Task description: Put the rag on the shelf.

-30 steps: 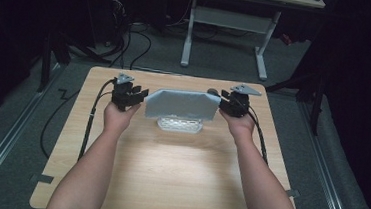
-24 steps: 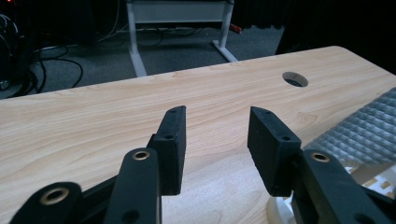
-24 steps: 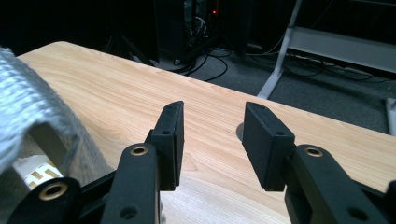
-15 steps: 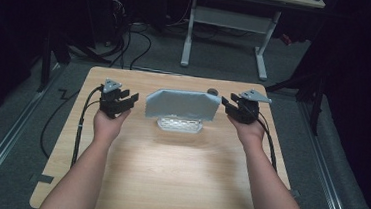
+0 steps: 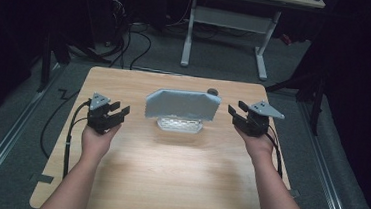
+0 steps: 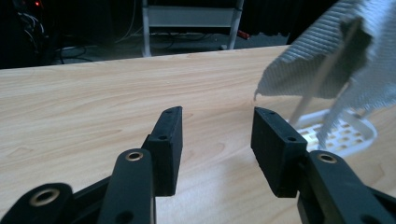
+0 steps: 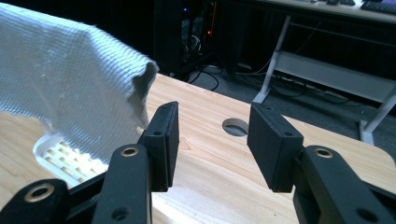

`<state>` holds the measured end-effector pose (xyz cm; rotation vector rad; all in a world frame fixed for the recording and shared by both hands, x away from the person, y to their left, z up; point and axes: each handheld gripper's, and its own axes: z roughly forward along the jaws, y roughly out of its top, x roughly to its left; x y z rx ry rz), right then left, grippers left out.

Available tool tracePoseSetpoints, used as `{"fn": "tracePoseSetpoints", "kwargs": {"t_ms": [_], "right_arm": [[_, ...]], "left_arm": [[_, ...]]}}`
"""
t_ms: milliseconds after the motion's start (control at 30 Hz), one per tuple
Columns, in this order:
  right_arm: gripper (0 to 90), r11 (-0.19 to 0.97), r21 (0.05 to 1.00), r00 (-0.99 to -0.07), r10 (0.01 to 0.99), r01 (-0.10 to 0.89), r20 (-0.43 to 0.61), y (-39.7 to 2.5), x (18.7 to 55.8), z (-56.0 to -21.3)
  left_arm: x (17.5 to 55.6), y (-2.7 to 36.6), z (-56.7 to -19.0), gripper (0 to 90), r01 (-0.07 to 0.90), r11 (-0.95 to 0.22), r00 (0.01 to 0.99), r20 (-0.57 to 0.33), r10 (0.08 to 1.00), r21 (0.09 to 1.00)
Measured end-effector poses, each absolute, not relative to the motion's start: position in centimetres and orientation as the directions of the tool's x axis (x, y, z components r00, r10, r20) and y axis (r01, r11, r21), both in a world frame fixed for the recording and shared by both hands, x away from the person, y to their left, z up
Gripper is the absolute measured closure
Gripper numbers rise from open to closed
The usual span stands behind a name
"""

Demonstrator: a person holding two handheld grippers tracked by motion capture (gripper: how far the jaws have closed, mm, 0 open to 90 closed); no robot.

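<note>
A light grey woven cloth (image 5: 182,104) hangs draped over a white slotted rack (image 5: 179,125) at the middle of the wooden table (image 5: 168,168). My left gripper (image 5: 117,113) is open, left of the cloth and apart from it, with nothing between its jaws. My right gripper (image 5: 236,111) is open too, to the right of the cloth and clear of it. In the left gripper view (image 6: 215,140) the cloth (image 6: 327,60) and rack (image 6: 341,133) lie ahead to the right. The right gripper view (image 7: 211,130) has the cloth (image 7: 65,79) over the rack (image 7: 60,156) at the left.
A round cable hole (image 5: 213,92) sits in the table behind the cloth, also ahead of the right jaws (image 7: 235,126). Beyond the far edge stand a white desk frame (image 5: 227,25) and floor cables (image 5: 128,40). Bare tabletop lies toward the person.
Both grippers have let go of the cloth's ends and drawn outward and back, left to the left, right to the right. The cloth stays draped on the rack.
</note>
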<state>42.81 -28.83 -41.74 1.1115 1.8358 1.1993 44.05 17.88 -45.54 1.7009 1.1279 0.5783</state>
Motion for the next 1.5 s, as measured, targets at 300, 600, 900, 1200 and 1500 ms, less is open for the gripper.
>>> {"fn": "tracePoseSetpoints", "kwargs": {"t_ms": [300,600,900,1200,1500], "right_arm": [[53.4,0.263,0.915,-0.42,0.9,0.306,-0.118,-28.7,40.2,-41.4],[53.0,0.303,0.901,-0.432,0.889,0.309,-0.151,-28.1,36.6,-42.6],[47.0,0.292,0.873,-0.449,0.888,0.391,-0.096,-27.1,32.5,-47.0],[45.3,0.306,0.836,-0.467,0.882,0.455,-0.069,-26.5,30.0,-50.7],[44.3,0.316,0.816,-0.478,0.877,0.485,-0.055,-26.6,30.6,-51.3]], "left_arm": [[40.8,18.6,-45.8,53.8,0.404,-0.103,0.473,-0.112,0.874,0.909],[37.6,18.3,-47.5,52.5,0.457,-0.138,0.516,-0.136,0.846,0.879],[33.1,13.6,-51.5,47.9,0.531,-0.301,0.589,-0.09,0.803,0.792],[32.0,11.6,-52.2,45.7,0.532,-0.382,0.642,-0.066,0.764,0.756],[32.4,12.2,-52.7,44.5,0.57,-0.356,0.623,-0.108,0.775,0.74]]}}
